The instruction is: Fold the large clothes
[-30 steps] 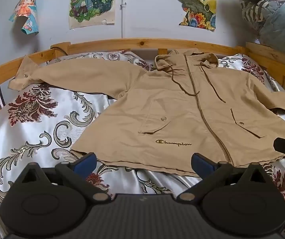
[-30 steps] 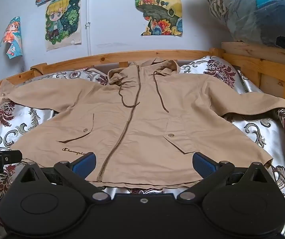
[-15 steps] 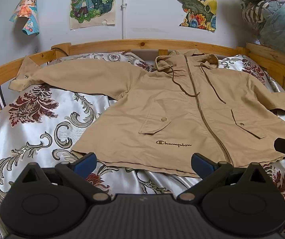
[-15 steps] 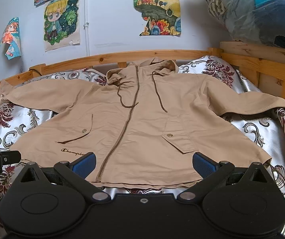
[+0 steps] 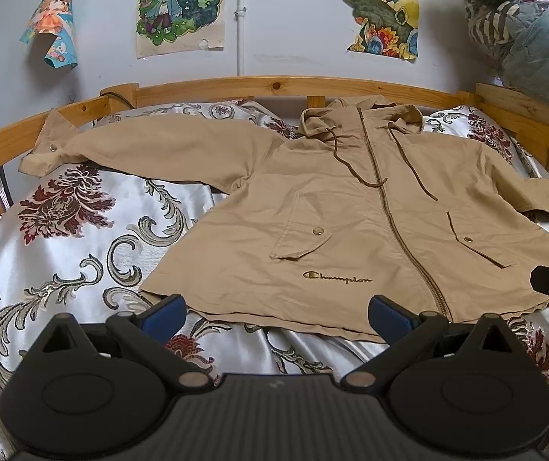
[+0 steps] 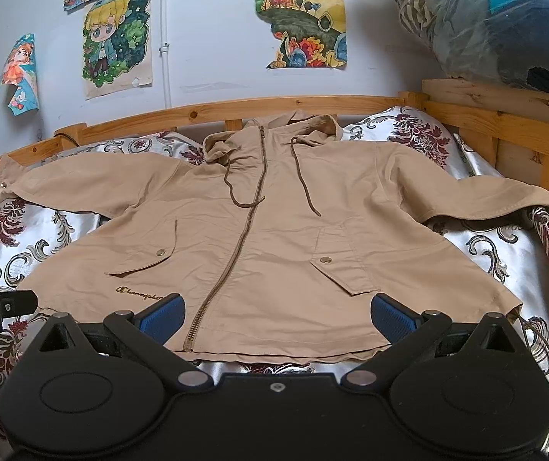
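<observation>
Here, both the left claw (image 5: pixel 276 313) and right claw (image 6: pixel 277 313) hover level, spread apart, over the jacket (image 6: pixel 274 230) hem.

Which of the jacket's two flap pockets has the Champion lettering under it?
The pocket on the jacket's image-left half, left of the zipper; the other pocket has plain fabric below.

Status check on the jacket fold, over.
Left gripper open, empty. Right gripper open, empty. Tan jacket spread flat on bed, zipped, unfolded. Nothing on it.

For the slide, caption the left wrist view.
Open left gripper hovers at the hem of a zipped tan hooded jacket spread flat on a floral bedspread.
</observation>
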{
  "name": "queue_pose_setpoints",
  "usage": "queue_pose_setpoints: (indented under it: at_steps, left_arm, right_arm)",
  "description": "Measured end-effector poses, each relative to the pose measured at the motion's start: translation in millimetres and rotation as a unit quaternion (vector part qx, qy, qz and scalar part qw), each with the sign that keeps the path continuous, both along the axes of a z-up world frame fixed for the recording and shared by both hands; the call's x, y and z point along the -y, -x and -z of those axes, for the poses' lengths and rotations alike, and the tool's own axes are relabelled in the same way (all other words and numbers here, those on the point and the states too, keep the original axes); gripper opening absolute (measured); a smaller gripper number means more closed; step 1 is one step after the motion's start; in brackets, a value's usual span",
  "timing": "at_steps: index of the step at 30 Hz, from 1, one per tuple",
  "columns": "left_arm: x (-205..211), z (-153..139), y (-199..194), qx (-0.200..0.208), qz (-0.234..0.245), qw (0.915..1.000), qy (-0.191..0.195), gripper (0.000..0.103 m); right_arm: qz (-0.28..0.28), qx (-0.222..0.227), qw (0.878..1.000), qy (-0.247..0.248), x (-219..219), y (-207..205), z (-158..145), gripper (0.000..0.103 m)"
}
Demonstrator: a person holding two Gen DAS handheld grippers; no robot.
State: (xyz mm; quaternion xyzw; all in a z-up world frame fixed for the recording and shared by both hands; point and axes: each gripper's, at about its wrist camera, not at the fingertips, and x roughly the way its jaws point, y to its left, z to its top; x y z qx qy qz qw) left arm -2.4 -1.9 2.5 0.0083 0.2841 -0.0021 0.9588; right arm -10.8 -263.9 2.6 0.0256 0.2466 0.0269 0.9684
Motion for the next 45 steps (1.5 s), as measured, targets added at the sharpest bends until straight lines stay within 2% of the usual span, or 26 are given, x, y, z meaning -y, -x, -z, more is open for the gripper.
queue_pose_setpoints:
  at_steps: [5,37,45]
  left_arm:
    - [-3.8,1.6,-1.3,-0.006,0.006,0.9998,0.017,0.102]
    - [-0.5,4.9,-0.6,-0.010,0.006,0.9999,0.007,0.102]
    - [4.4,9.3,-1.4,-0.017,0.002,0.9998,-0.003,0.102]
  right_arm:
    - [0.001,-0.001,1.000,0.000,0.3,-0.5,-0.2,0.102]
    - [0.002,-0.003,1.000,-0.003,0.1,0.0,-0.5,0.102]
    - [0.006,-0.015,1.000,-0.021,17.3,-4.5,6.7,0.102]
